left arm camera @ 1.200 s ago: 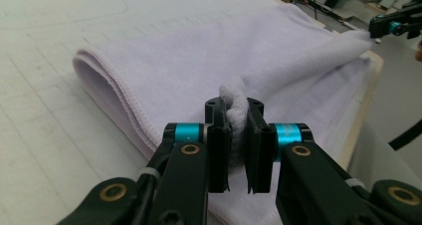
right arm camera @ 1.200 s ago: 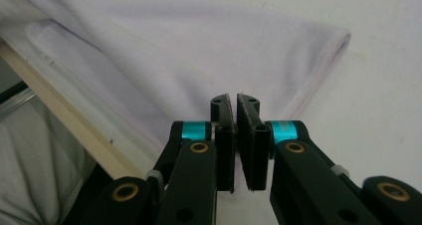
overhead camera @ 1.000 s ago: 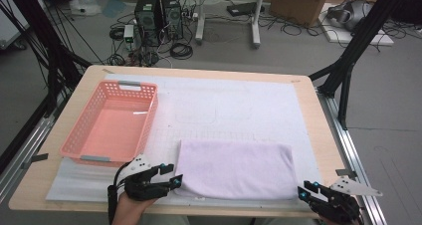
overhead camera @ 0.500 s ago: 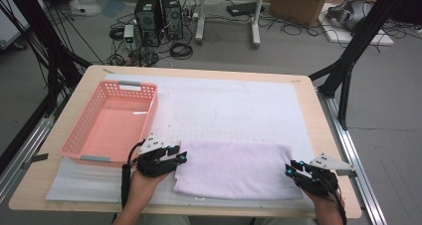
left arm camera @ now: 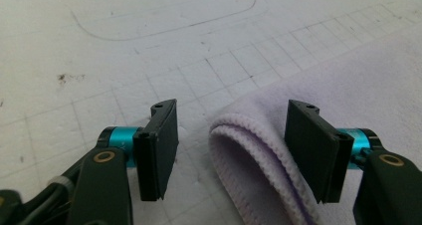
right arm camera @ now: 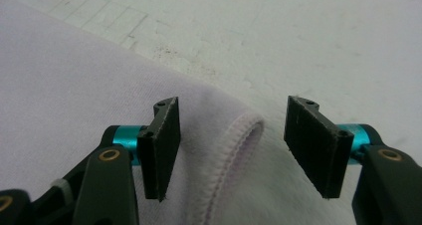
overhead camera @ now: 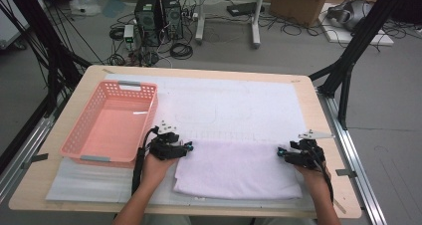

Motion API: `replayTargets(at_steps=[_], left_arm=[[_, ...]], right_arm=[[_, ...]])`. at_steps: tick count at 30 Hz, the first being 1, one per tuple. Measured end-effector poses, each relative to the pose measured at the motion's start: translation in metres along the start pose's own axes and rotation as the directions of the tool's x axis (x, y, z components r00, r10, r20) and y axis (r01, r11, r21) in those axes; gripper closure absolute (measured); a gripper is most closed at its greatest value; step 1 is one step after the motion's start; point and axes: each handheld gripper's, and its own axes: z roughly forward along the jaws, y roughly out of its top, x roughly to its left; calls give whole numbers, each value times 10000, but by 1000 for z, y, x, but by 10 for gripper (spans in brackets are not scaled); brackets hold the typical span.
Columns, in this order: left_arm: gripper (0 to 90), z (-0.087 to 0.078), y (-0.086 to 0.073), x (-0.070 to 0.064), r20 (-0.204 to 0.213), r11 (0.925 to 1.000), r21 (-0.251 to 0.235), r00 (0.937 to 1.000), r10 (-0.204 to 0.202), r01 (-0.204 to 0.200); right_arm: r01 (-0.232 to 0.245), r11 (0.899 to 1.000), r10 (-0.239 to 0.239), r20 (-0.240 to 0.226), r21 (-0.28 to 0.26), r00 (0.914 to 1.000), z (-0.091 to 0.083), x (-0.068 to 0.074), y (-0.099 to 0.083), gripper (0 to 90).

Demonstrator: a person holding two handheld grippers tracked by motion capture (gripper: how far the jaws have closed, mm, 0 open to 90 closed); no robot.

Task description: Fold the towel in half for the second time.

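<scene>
We set the left gripper [overhead camera: 188,148] and right gripper [overhead camera: 281,153] at the towel's [overhead camera: 238,169] far corners — jaws wide, straddling each folded edge, ready to pinch.

High view above the table [overhead camera: 209,88]; both gripper views close over towel [overhead camera: 238,169] corners.
</scene>
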Motion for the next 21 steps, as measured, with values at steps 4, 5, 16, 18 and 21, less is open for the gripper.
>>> replayTargets(at_steps=[4,5,16,18,21], left_arm=[[801,-1,1,-4,157,9999,-155,9999,48,-46],[810,-2,2,-3,126,9994,-330,9998,-120,124],[818,1,32,10,-388,9872,-1541,9982,-466,401],[818,6,38,14,-354,9860,-1588,9977,-573,510],[818,11,47,19,-449,9865,-1574,9975,-539,462]], right_arm=[[305,9994,-316,-703,-157,9970,-4,1,-2,791],[228,9997,-236,-732,-119,9970,-5,0,-1,805],[-63,9882,103,252,-1532,9996,-5,-13,17,810],[-148,9879,204,351,-1543,9992,-1,-16,24,809],[-184,9870,266,495,-1599,9984,5,-20,34,809]])
